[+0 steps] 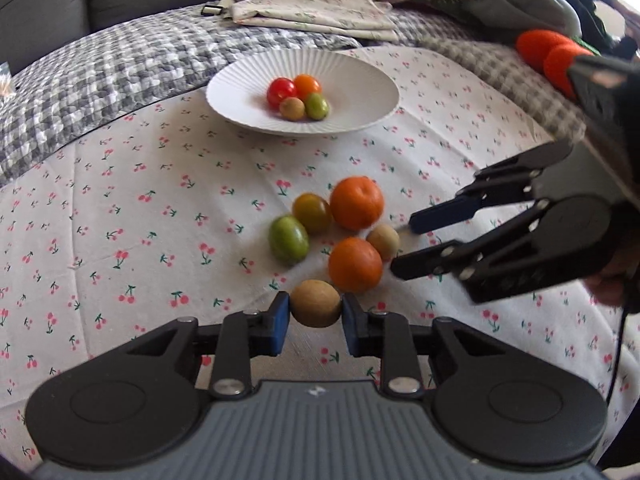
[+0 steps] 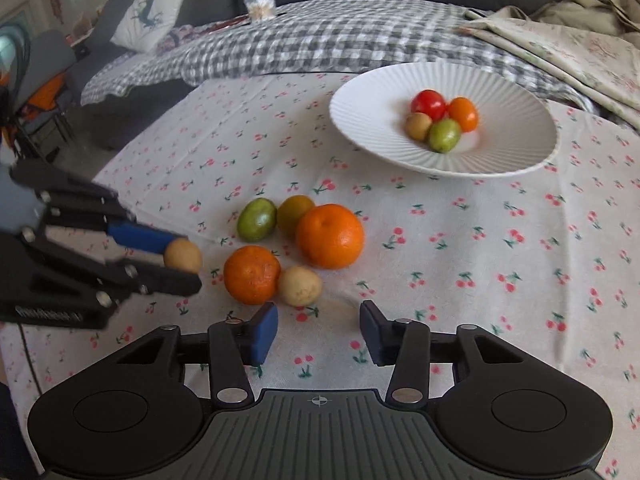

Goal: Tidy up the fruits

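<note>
Left wrist view shows the left gripper (image 1: pixel 315 312) pinching a small tan fruit (image 1: pixel 315 303) between its blue pads, just above the cherry-print cloth (image 1: pixel 120 240). Beside it lies a cluster: two oranges (image 2: pixel 330 236), a green fruit (image 2: pixel 256 219), an olive tomato (image 2: pixel 294 212) and another tan fruit (image 2: pixel 300 286). The right gripper (image 2: pixel 318 332) hovers near that cluster, fingers spread apart and holding nothing. Farther back, a white ribbed plate (image 2: pixel 520 128) holds four small fruits
</note>
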A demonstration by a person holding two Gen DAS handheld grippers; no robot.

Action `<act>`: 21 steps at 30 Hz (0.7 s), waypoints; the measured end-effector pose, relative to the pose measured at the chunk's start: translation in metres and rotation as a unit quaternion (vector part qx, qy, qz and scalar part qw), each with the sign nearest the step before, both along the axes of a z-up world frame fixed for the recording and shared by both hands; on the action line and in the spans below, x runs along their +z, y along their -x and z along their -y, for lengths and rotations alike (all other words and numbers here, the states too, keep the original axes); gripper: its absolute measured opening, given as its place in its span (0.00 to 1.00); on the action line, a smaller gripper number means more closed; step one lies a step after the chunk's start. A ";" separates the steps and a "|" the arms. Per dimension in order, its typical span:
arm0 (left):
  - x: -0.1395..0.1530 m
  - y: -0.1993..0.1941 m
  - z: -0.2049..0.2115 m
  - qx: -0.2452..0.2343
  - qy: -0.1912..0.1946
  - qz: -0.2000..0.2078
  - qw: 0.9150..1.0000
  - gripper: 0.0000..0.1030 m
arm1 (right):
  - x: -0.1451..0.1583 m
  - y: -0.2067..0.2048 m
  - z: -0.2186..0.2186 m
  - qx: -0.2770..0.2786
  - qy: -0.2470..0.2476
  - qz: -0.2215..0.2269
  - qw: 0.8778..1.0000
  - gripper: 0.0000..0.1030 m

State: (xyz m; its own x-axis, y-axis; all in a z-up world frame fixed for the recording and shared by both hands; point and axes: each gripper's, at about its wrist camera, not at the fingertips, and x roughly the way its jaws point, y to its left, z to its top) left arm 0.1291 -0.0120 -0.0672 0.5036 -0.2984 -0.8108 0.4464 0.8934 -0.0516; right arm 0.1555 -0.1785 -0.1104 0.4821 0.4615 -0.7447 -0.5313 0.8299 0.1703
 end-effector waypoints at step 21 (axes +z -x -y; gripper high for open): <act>-0.002 -0.001 -0.002 0.006 -0.003 -0.001 1.000 0.25 | 0.007 0.001 0.001 0.023 0.011 0.027 0.999 0.24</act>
